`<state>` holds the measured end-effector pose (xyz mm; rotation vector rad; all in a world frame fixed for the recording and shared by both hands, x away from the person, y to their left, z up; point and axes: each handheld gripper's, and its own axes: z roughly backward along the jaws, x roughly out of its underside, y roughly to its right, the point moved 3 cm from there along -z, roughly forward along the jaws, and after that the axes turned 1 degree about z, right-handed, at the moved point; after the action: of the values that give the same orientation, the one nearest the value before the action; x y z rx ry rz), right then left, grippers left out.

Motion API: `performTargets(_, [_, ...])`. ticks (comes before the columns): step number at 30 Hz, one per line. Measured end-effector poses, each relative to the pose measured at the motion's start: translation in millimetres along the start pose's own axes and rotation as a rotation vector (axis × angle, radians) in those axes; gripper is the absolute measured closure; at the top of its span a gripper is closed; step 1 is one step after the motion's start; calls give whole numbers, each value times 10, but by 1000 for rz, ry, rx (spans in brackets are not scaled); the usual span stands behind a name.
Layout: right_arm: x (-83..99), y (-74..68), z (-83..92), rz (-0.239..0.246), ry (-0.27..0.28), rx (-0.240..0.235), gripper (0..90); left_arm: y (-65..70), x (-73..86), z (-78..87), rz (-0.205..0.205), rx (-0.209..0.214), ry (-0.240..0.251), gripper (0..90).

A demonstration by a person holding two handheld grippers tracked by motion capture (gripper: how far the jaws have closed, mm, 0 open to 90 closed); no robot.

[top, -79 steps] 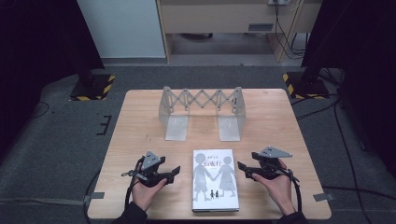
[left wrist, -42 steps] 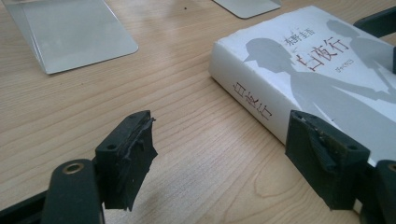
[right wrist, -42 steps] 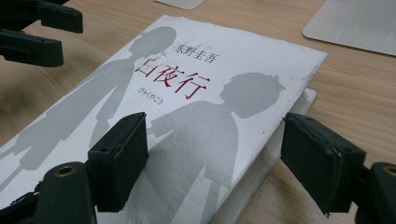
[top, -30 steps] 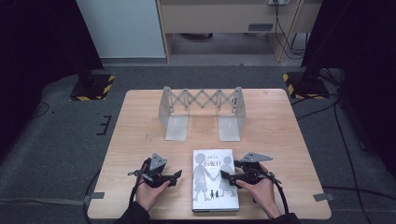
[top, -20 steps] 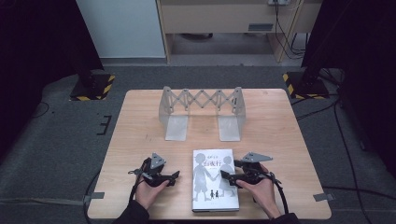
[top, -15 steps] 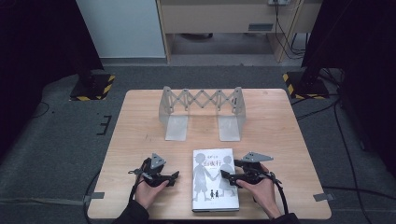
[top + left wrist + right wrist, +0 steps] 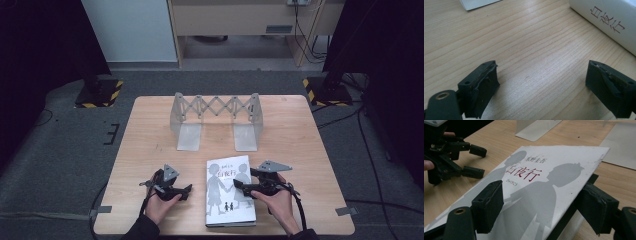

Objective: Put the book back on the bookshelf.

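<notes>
Nearest the person, a white book (image 7: pixel 230 191) with grey silhouettes and red characters on its cover lies flat at the near edge of the wooden table (image 7: pixel 310 145); the right tongs (image 7: pixel 243 188) straddle its right edge, one jaw above the cover and one beside the edge, spread wide, the pads not seen to press. Just left of the book, the left tongs (image 7: pixel 186 190) sit low over bare wood, jaws apart after just opening further, nothing between them. Farther back stands a grey metal expanding bookend rack (image 7: pixel 216 120).
</notes>
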<state>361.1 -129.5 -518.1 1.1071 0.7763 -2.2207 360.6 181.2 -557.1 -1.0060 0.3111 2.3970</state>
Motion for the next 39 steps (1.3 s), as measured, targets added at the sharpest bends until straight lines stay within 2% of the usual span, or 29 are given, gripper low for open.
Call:
performTargets(6, [-66, -24, -21, -28, 25, -21, 238, -8, -2, -10, 10, -7, -9, 50])
performTargets(14, [-95, -44, -67, -54, 34, -30, 237, -13, -3, -22, 22, -16, -20, 10])
performTargets(19, [-81, -50, -109, -72, 28, -44, 234, -14, -4, -25, 25, -19, -21, 0])
performTargets(27, [-65, -56, -164, -75, 10, -44, 227, -17, -4, -27, 28, -22, -25, 0])
performTargets(33, [-24, -88, -266, -81, -15, -75, 225, -18, -5, -27, 29, -23, -25, 0])
performTargets(39, [-18, -76, -272, -106, 2, -67, 264, -20, -6, -28, 29, -21, -24, 0])
